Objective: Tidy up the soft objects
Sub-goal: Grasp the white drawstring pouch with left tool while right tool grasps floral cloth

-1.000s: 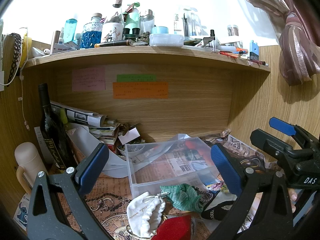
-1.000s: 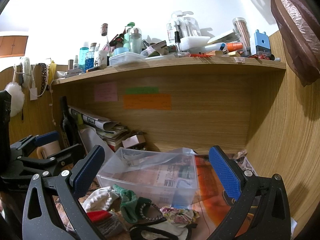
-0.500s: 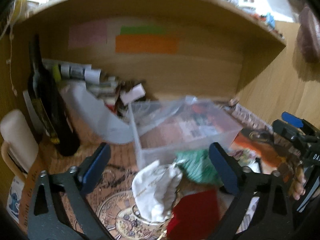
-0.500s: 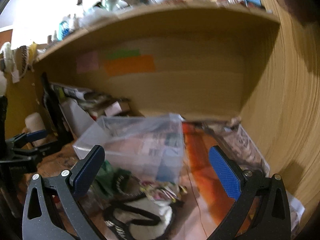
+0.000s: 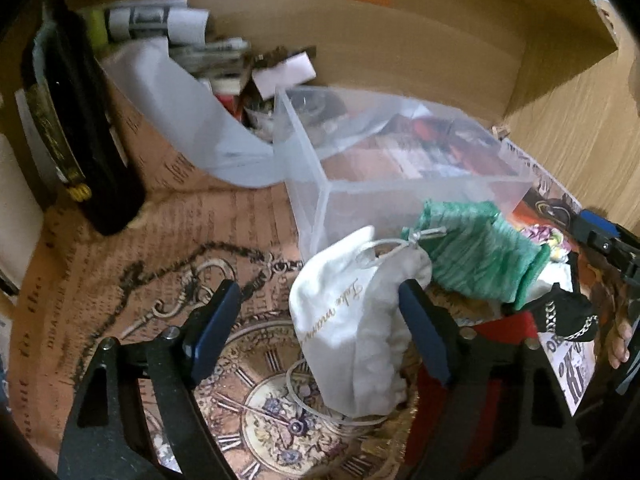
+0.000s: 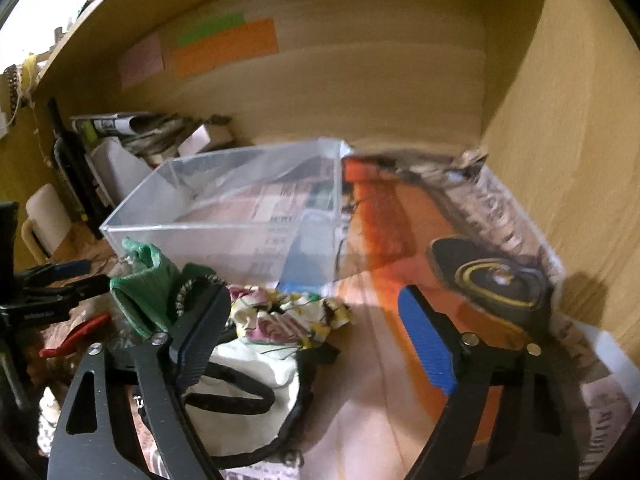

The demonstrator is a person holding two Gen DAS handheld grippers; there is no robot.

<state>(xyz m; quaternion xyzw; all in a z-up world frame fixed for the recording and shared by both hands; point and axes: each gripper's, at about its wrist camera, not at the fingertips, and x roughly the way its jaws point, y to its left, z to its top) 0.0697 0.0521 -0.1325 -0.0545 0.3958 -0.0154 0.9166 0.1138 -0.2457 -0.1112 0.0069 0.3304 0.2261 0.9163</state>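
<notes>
A clear plastic bin (image 5: 400, 184) stands on the paper-covered desk; it also shows in the right wrist view (image 6: 240, 200). In front of it lie a white drawstring pouch (image 5: 352, 320), a green knitted cloth (image 5: 480, 256), a red cloth (image 5: 508, 328) and a black item with a chain (image 5: 568, 316). My left gripper (image 5: 316, 332) is open, low over the desk, with the white pouch between its jaws. My right gripper (image 6: 316, 336) is open above a floral cloth (image 6: 280, 316) and a white bag with black trim (image 6: 248, 400). The green cloth (image 6: 148, 292) lies to its left.
A dark wine bottle (image 5: 76, 128) stands at the left by a cream mug (image 6: 44, 216). Rolled papers and a white plastic sheet (image 5: 176, 112) sit behind the bin. Wooden walls close in at the back and right (image 6: 560, 120). Sticky notes (image 6: 224, 44) hang on the back wall.
Both grippers have tilted down and moved closer to the desk. The left gripper has come down around the white pouch; the right has come down over the floral cloth and white bag.
</notes>
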